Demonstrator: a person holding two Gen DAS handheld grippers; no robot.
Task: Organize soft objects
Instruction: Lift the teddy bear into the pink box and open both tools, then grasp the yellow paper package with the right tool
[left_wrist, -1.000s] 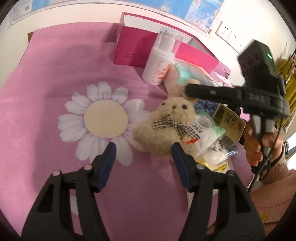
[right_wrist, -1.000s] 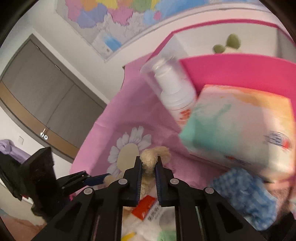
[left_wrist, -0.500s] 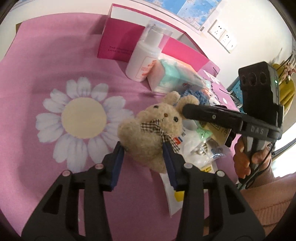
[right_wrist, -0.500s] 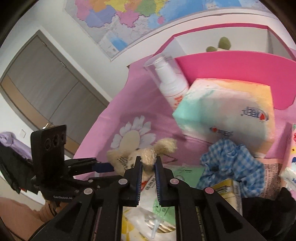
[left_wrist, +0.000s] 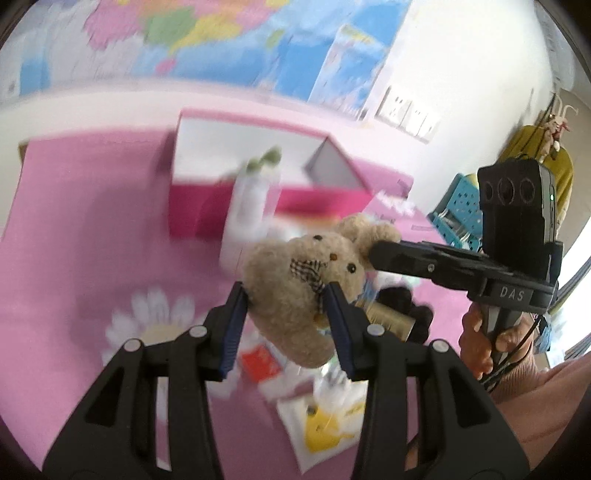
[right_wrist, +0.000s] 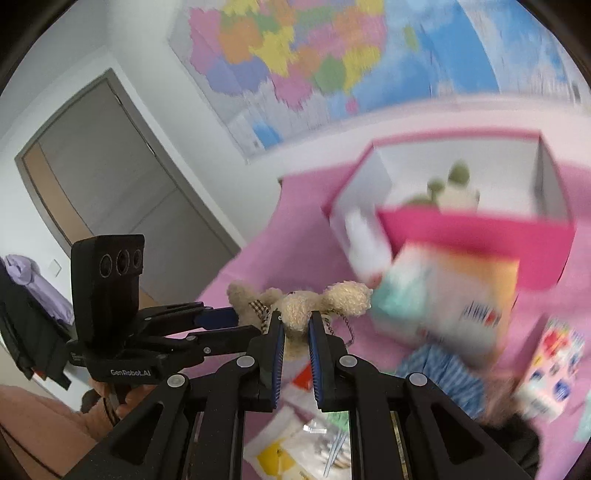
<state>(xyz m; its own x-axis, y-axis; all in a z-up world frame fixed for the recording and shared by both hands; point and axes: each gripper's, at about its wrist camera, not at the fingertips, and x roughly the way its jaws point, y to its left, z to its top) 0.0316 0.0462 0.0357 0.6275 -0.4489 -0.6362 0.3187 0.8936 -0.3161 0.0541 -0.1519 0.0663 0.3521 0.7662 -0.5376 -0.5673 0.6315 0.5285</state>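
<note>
Two grippers clamp one teddy bear (left_wrist: 295, 291) above the pink tablecloth (left_wrist: 92, 229). Left gripper (left_wrist: 284, 321) pads press its body; right gripper (right_wrist: 295, 332) pinches one ear. An open pink box (right_wrist: 476, 236) sits beyond, near a blurred tissue pack (right_wrist: 443, 299).

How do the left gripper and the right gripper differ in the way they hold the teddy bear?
The left gripper clamps the teddy bear across its wide body, while the right gripper pinches only one ear. The left gripper's jaws stand well apart around the plush; the right gripper's jaws are nearly together. The left gripper comes from the bear's body side, the right gripper from its head side. Both are shut on the same bear, which is off the pink cloth.
</note>
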